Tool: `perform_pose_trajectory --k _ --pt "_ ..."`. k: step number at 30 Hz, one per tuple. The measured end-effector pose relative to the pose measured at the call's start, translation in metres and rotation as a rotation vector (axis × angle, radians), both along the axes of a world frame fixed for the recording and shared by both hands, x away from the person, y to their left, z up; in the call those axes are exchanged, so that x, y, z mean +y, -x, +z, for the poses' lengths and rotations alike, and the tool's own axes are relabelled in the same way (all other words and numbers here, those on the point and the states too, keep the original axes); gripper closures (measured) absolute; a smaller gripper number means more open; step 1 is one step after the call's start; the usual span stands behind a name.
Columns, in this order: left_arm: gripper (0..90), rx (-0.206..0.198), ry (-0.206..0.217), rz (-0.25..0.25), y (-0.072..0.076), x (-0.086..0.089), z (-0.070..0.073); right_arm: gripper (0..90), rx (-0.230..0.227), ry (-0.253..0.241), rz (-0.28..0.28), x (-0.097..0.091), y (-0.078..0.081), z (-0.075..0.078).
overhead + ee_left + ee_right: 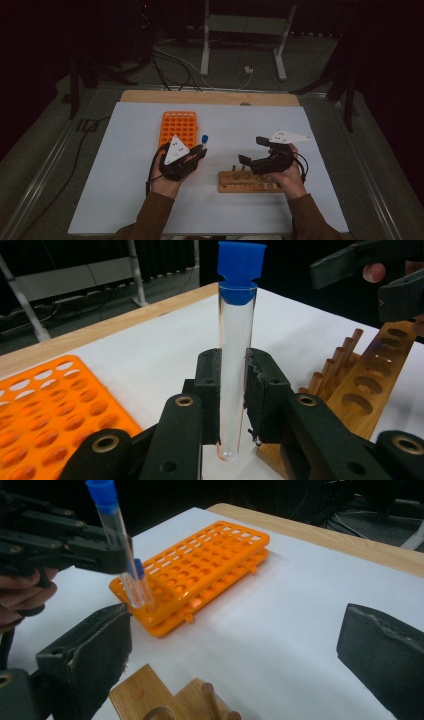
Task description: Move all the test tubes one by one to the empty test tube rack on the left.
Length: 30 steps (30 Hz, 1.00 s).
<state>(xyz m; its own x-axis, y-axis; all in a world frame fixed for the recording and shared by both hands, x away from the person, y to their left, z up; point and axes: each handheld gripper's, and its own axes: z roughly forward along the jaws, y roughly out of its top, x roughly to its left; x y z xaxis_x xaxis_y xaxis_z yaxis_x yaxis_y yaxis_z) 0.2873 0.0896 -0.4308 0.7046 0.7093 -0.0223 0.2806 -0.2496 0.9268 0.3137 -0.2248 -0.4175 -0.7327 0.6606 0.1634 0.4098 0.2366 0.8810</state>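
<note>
A clear test tube [236,340] with a blue cap stands upright between the pads of my left gripper [232,365], which is shut on it low on the glass. In the high view my left gripper [202,149] holds the tube [204,140] just right of the orange rack [179,127]. My right gripper [251,150] hovers open over the wooden rack [245,182], nothing between its fingers. In the right gripper view its jaws [235,630] stand wide apart, and the held tube [117,540] is at upper left. A second blue-capped tube [142,585] seems to stand at the orange rack's [210,565] near corner.
The wooden rack [380,375] has a row of holes and short pegs along one side. Both racks lie on a white table sheet [125,165] with a wooden strip at its far edge. Cables and metal stand legs [205,45] lie on the floor beyond.
</note>
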Motion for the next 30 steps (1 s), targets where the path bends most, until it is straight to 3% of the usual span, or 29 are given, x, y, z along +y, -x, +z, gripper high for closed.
perform_pose_trajectory --k 10,22,30 --pt "78.0 0.012 0.035 0.025 0.005 0.030 0.001 1.4 0.001 0.004 -0.018 -0.010 0.002 -0.003" --pt "77.9 0.014 0.065 0.097 0.014 0.066 -0.001 1.4 0.008 -0.005 -0.044 -0.022 0.004 -0.007" --pt "77.9 -0.001 0.049 0.142 0.013 0.080 0.000 1.5 0.011 -0.014 -0.056 -0.029 0.004 -0.010"
